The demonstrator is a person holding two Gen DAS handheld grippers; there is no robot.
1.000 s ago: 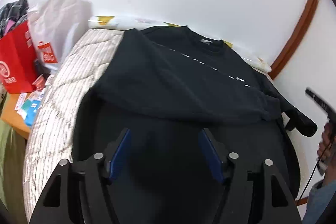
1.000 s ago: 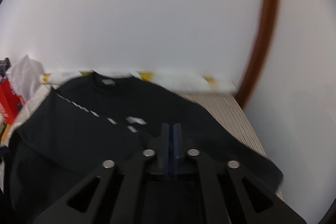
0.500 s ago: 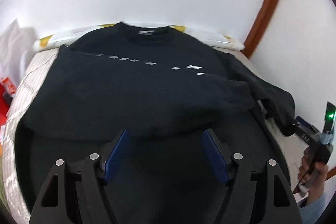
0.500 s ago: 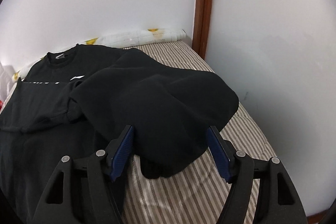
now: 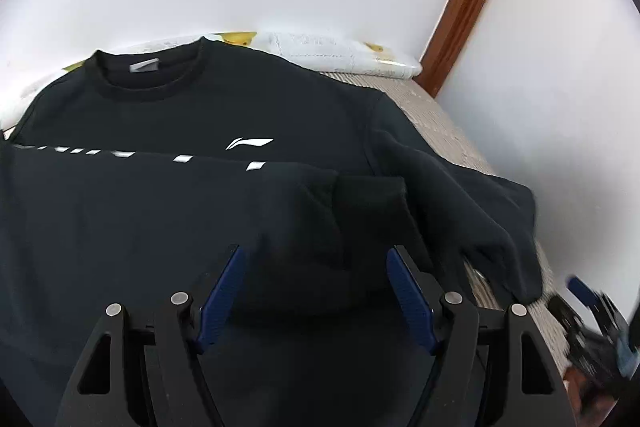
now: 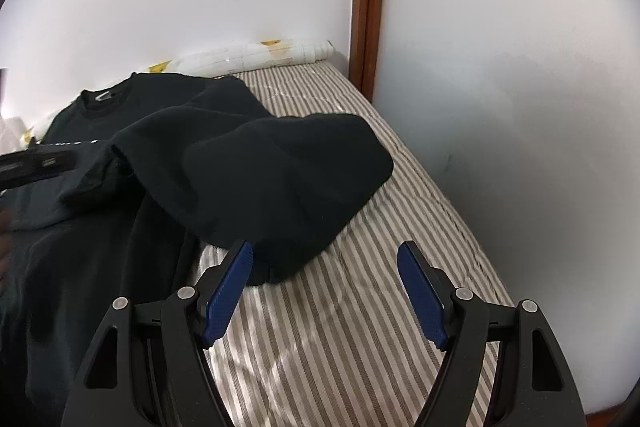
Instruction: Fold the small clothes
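My left tool (image 5: 312,291) stands wide apart with nothing clamped; its blue pads (image 5: 218,301) hang over the black sweatshirt (image 5: 208,115), and dark cloth shows in the gap between them without either pad pressing on it. The sweatshirt lies spread on the bed (image 5: 440,115) ahead of this tool, collar at the far end by the wall, a white logo on the chest. One sleeve (image 5: 200,203) is folded across the body just ahead of my left tool, its cuff ending a little to the right of the gap.

My right tool (image 6: 324,287) is opening, its jaws already far apart, and only the striped mattress (image 6: 360,327) shows between them. The other sleeve (image 6: 280,167) lies in a loose heap just ahead of and left of this tool, its end close beside the left pad (image 6: 228,291); I cannot tell whether they touch. The rest of the sweatshirt stretches off to the left. A rolled white quilt (image 6: 256,61) with yellow marks lies along the far wall beyond the collar. At the left edge of the right view my left tool shows as a dark blur.
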